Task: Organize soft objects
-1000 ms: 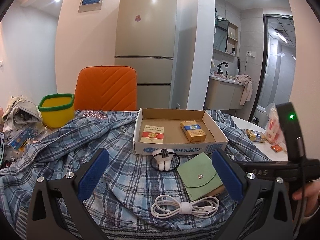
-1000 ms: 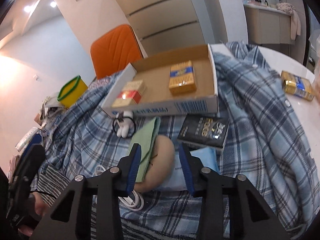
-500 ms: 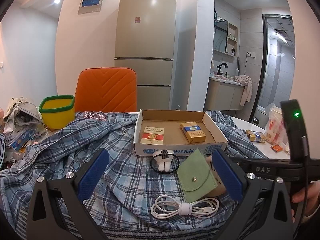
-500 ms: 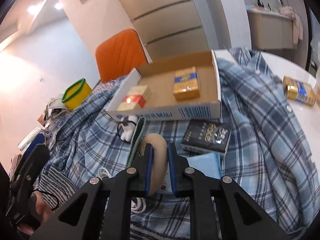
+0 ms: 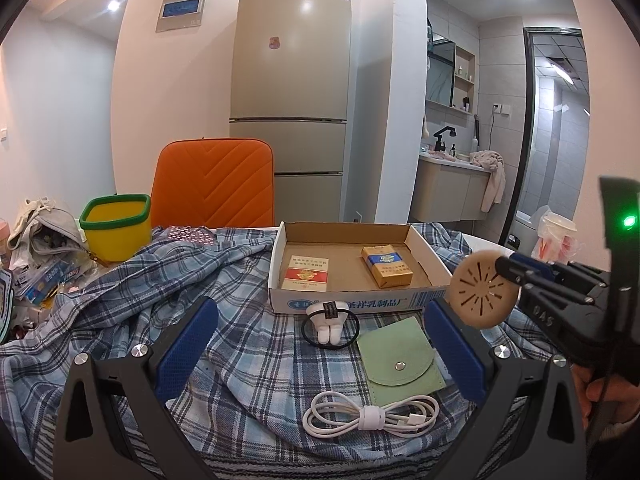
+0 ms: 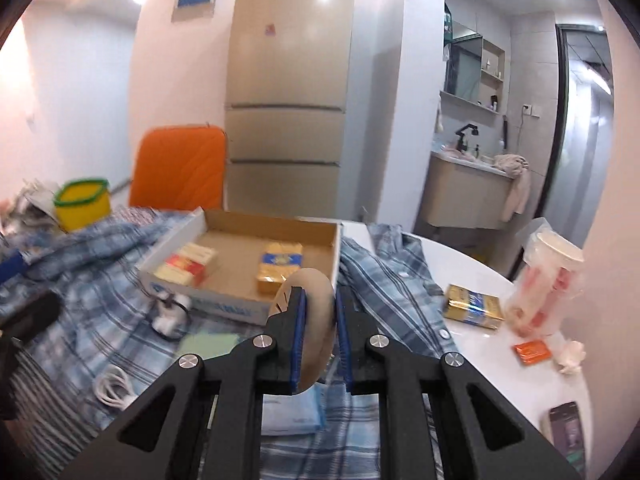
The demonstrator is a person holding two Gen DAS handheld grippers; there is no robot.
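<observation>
My right gripper (image 6: 319, 300) is shut on a round beige sponge pad (image 6: 316, 312) and holds it in the air near the front right corner of the cardboard box (image 6: 224, 306). The pad (image 5: 482, 290) and right gripper also show at the right of the left wrist view. My left gripper (image 5: 320, 340) is open and empty, low over the plaid cloth (image 5: 160, 300). Between its fingers lie a green pouch (image 5: 398, 354), a white hair tie toy (image 5: 330, 320) and a coiled white cable (image 5: 370, 416). The box (image 5: 348, 302) holds two cigarette packs (image 5: 306, 274).
A yellow bin (image 5: 116, 230) and clutter stand at the left, an orange chair (image 5: 214, 184) behind the table. On the bare white table at the right are a gold pack (image 6: 474, 306), a bagged cup (image 6: 548, 280), an orange packet (image 6: 532, 352) and a phone (image 6: 570, 438).
My right gripper closed on the beige pad and lifted it up off the cloth toward the box. The left gripper stayed open and nearly still.
</observation>
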